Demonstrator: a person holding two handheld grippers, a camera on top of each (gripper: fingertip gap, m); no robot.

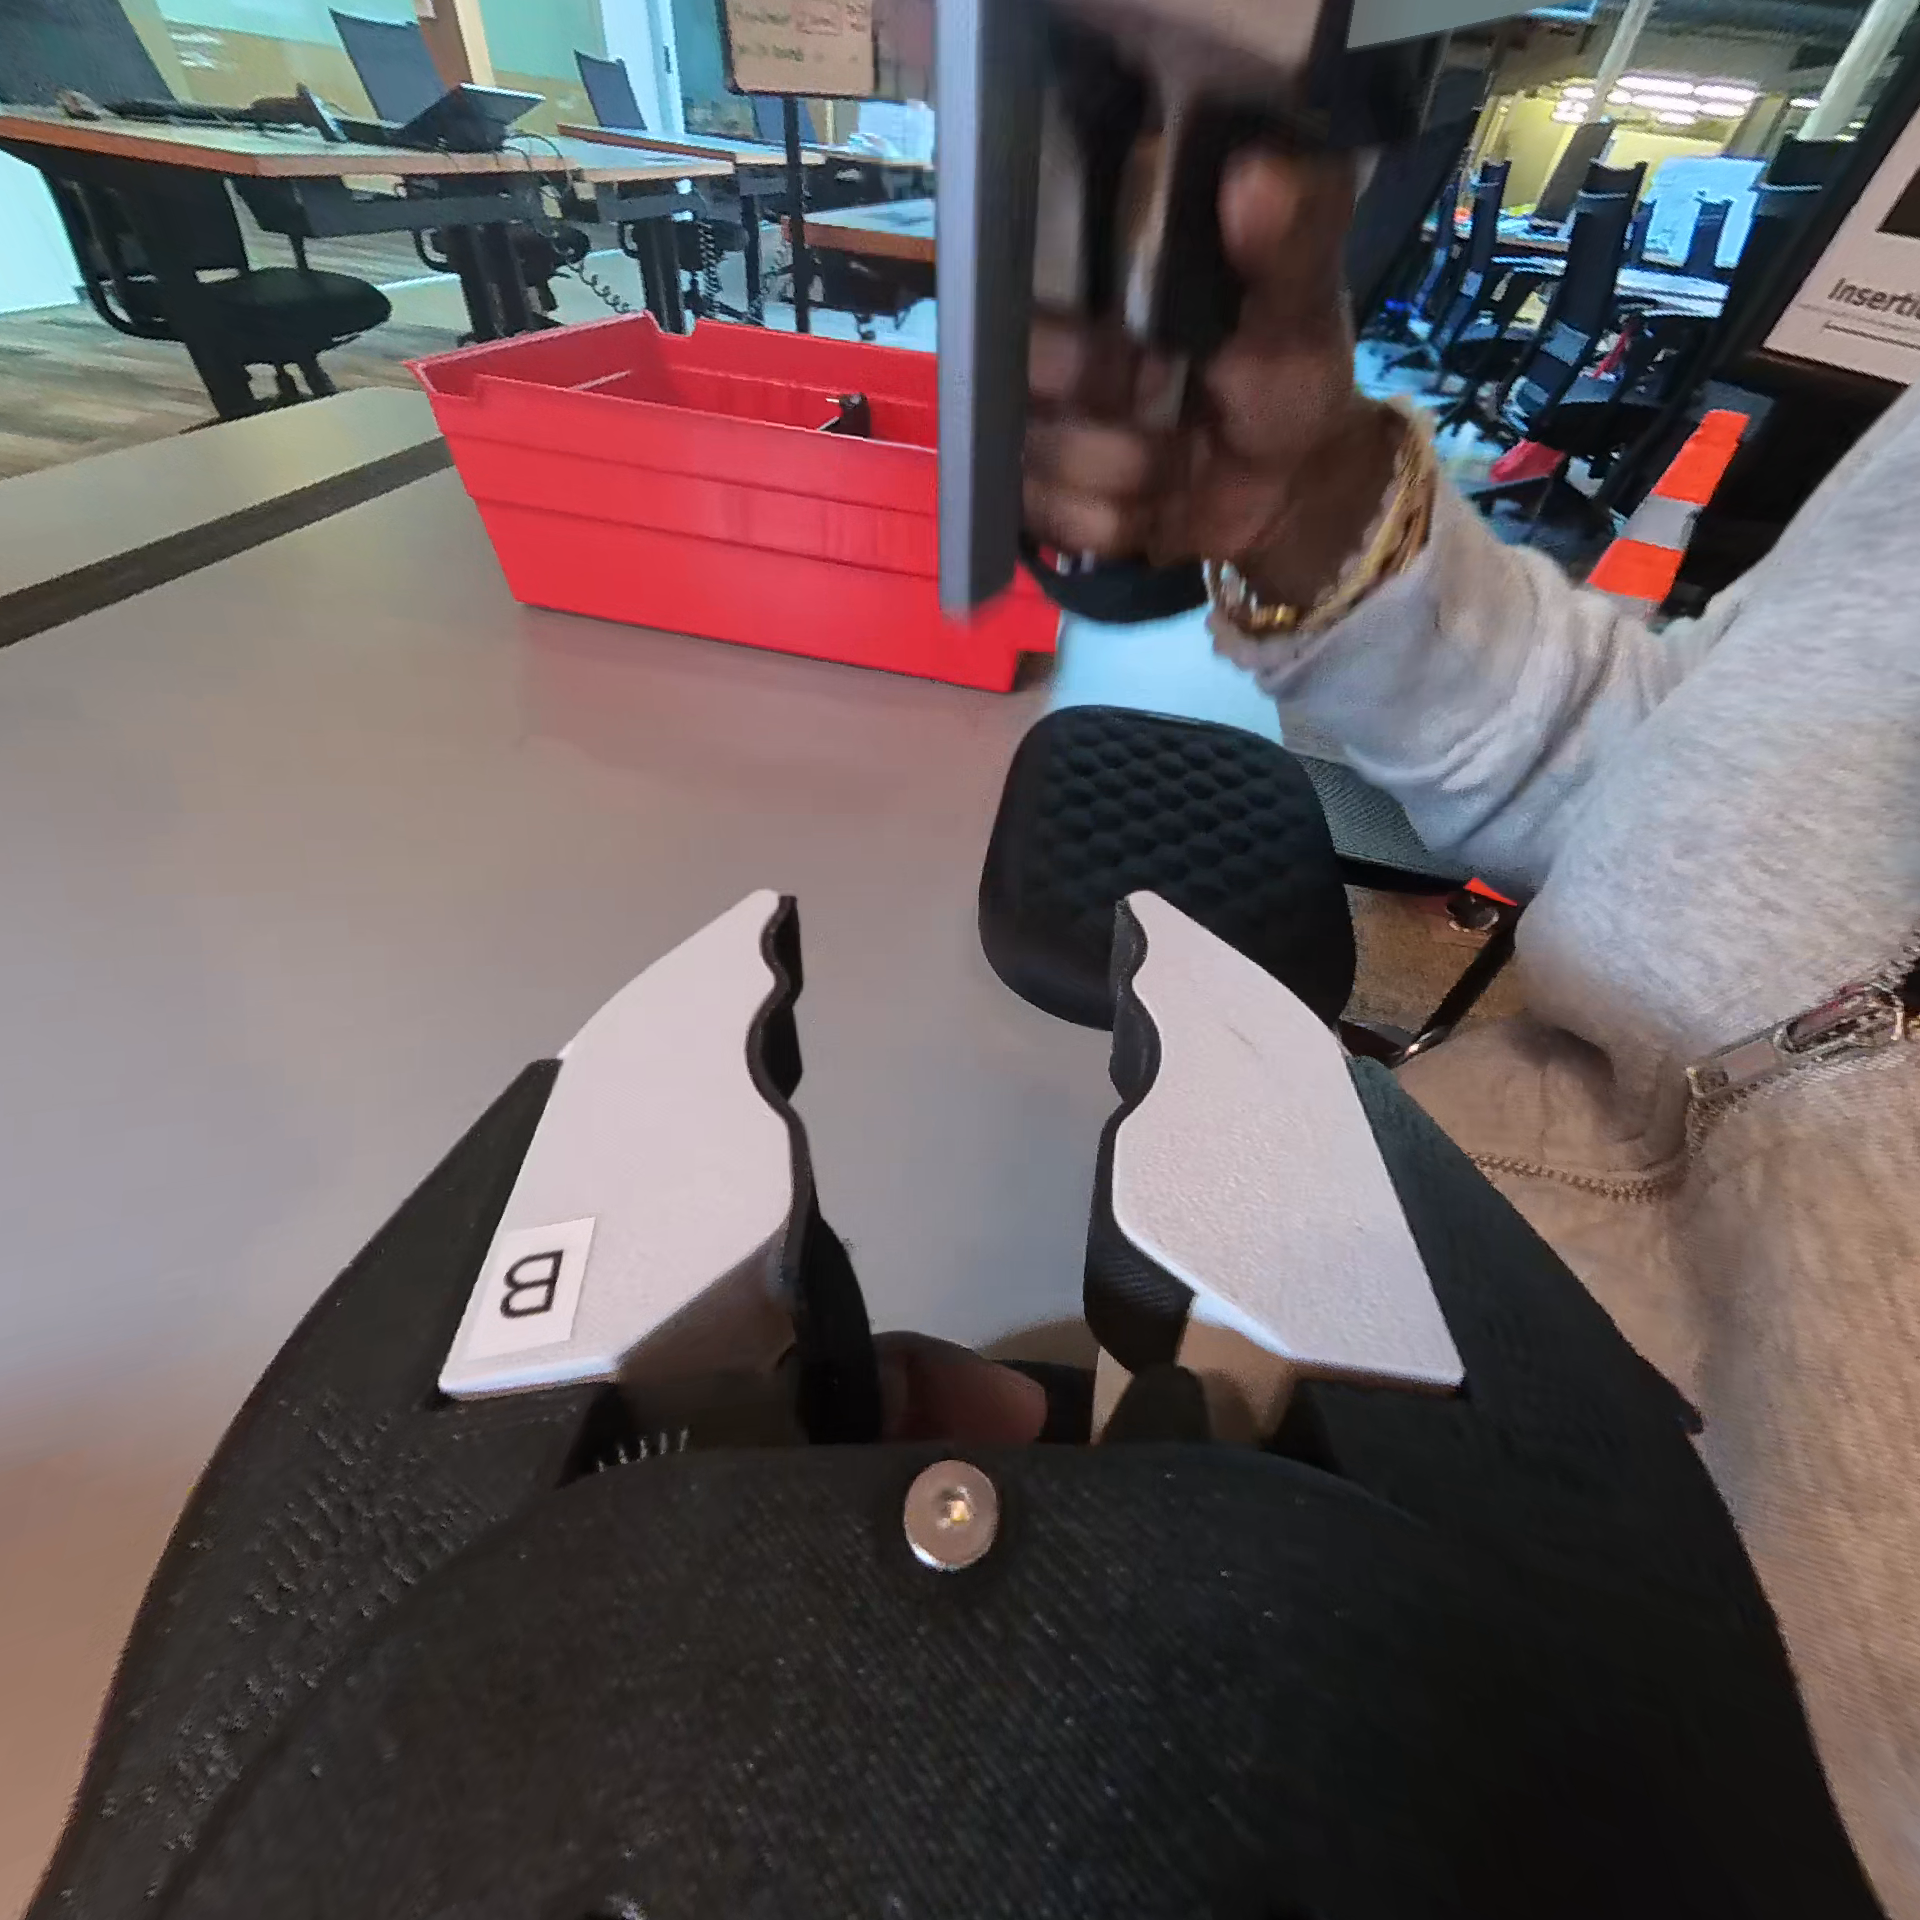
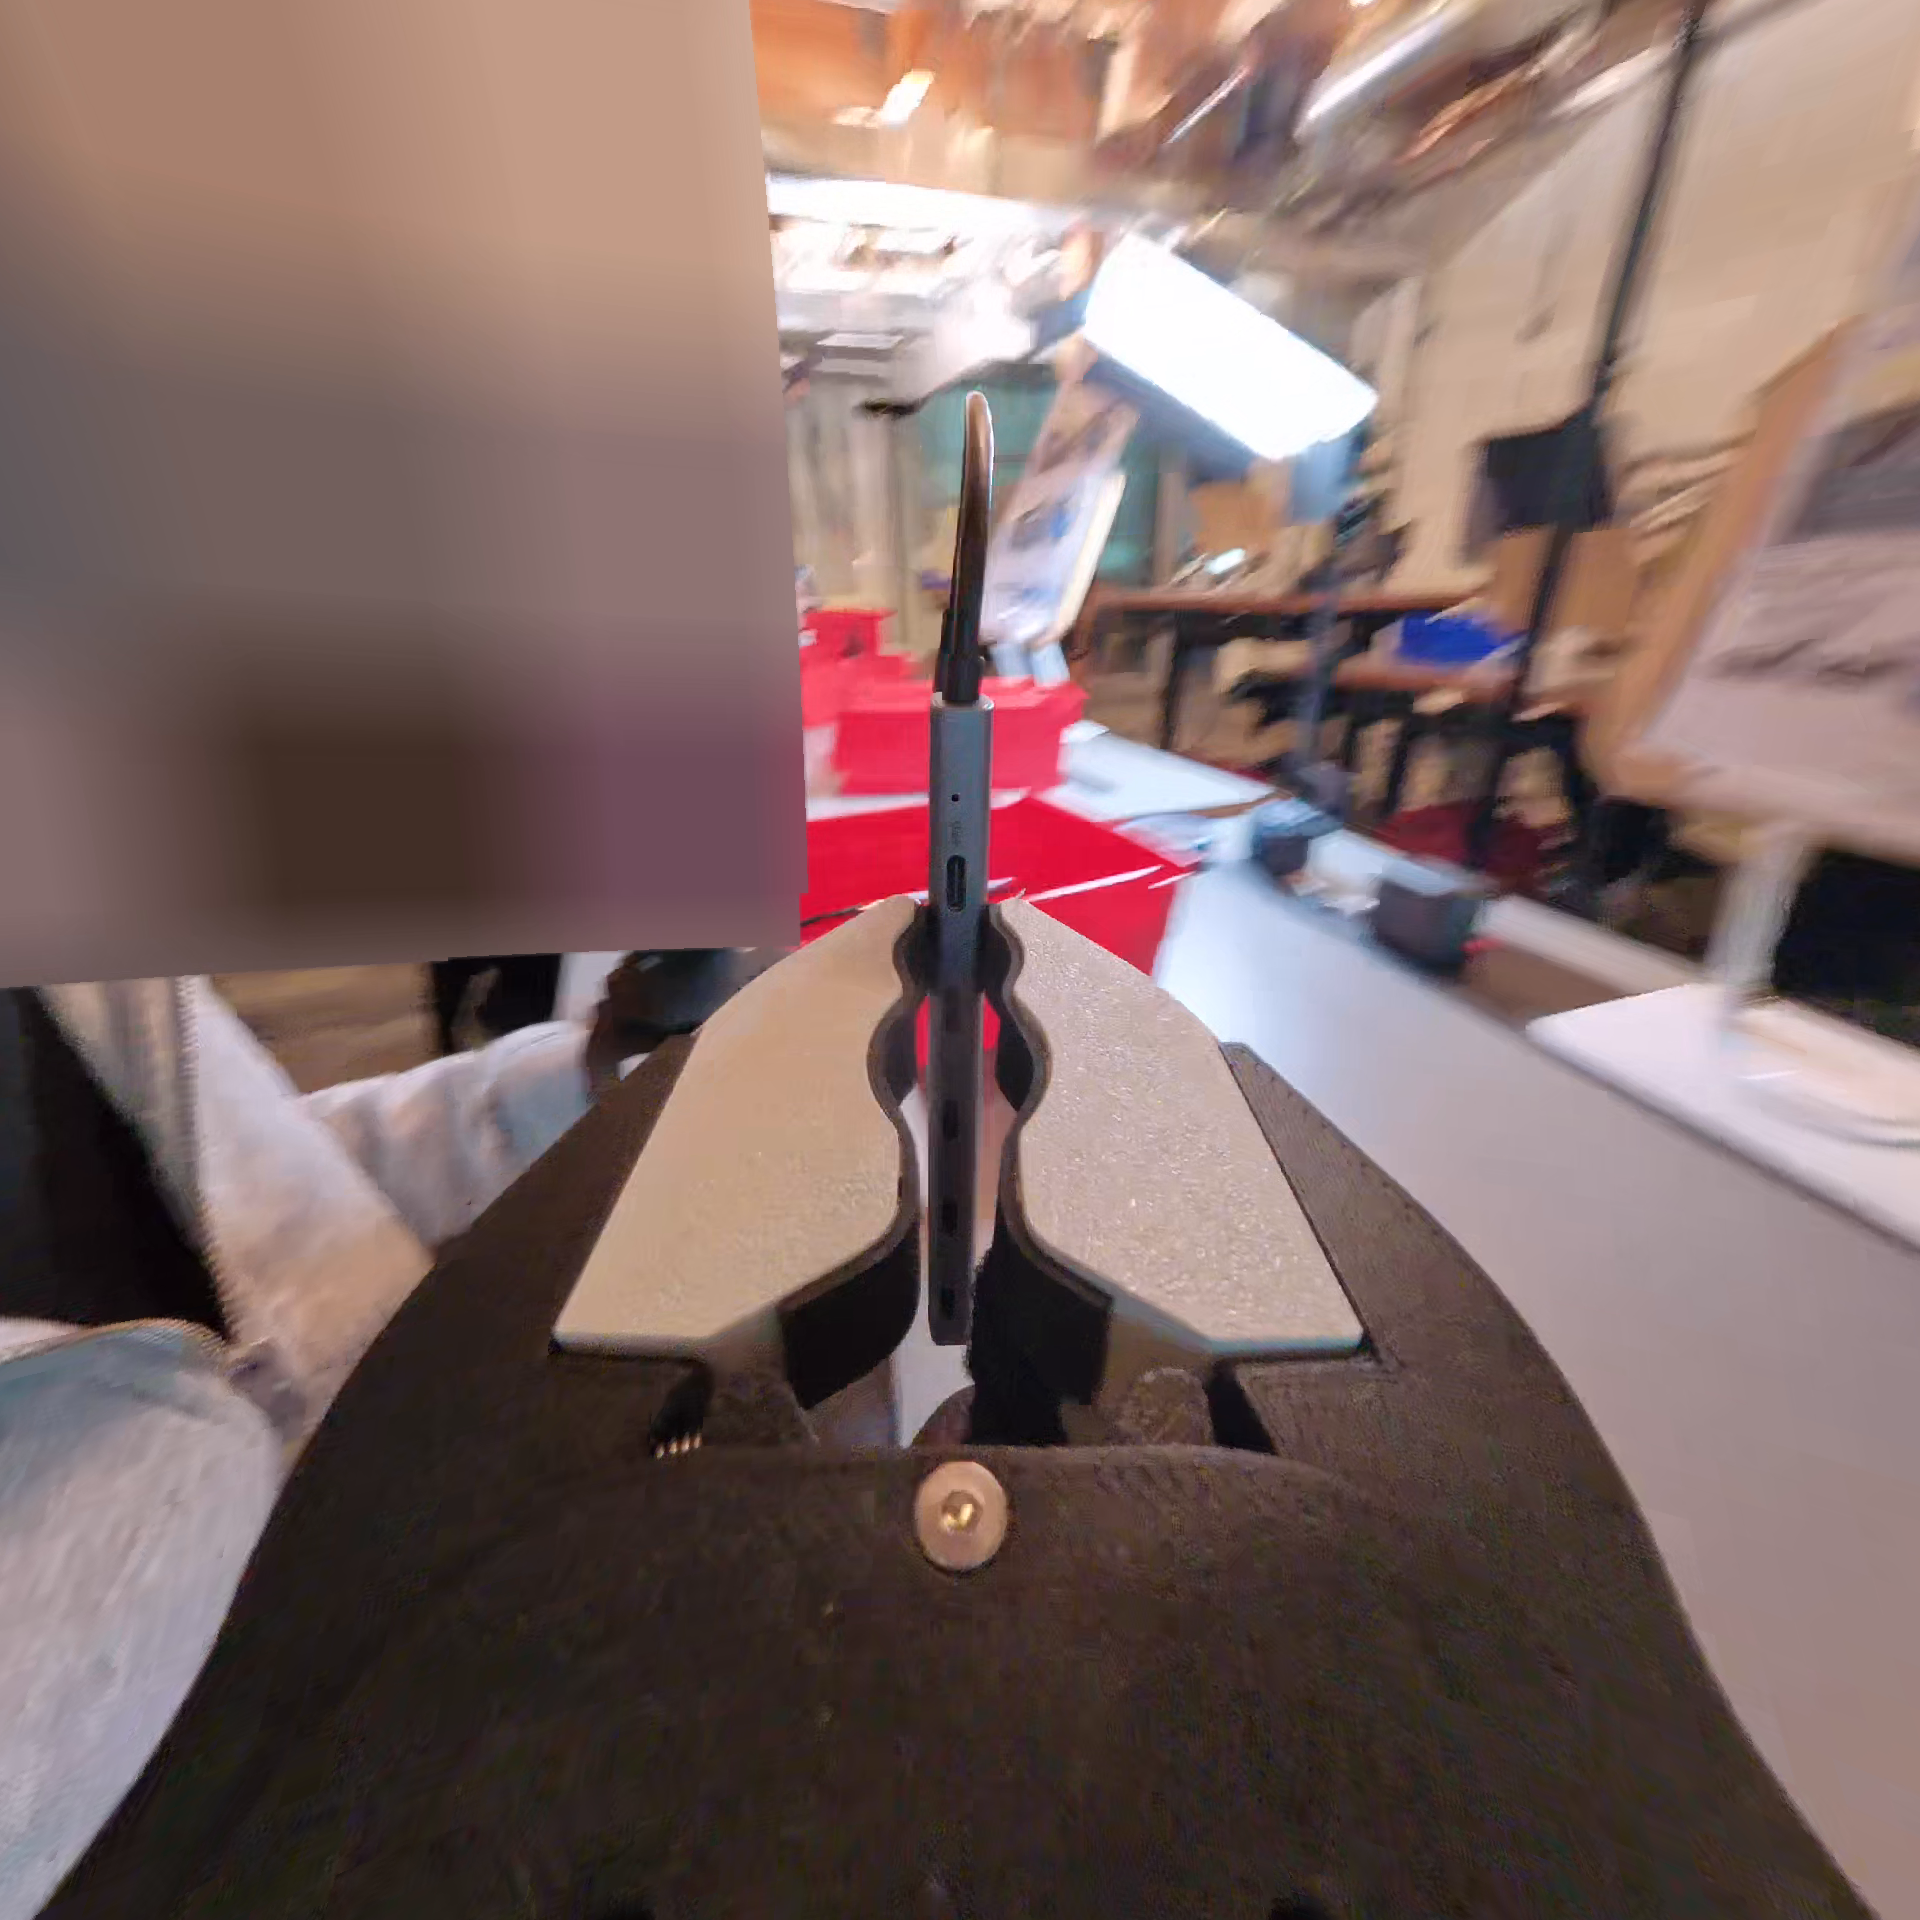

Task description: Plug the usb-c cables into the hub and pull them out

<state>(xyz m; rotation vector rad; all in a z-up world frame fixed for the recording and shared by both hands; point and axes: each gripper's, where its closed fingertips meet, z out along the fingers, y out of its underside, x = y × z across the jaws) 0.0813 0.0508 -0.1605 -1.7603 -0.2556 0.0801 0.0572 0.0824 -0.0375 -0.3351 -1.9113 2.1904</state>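
My right gripper [image 2: 958, 920] is shut on a thin grey hub [image 2: 961, 821], held edge-on between the jaws and raised in the air. Several ports show along the hub's edge. A black cable [image 2: 971, 540] runs out of its far end. In the left wrist view the hub [image 1: 977, 312] hangs down from the blurred right gripper, gripped by a hand [image 1: 1247, 416], above the red bin. My left gripper [image 1: 954, 914] is open and empty, low over the grey table [image 1: 416, 831]. I see no loose usb-c cable.
A red bin [image 1: 727, 520] stands on the table ahead of my left gripper, with a small dark item [image 1: 847, 410] inside. A black mesh chair [image 1: 1153, 831] is at the table's right edge. The person's grey sleeve [image 1: 1507, 727] is on the right. More red bins [image 2: 1039, 862] show in the right wrist view. Across from one pair of fingers to the other is roughly 12 cm.
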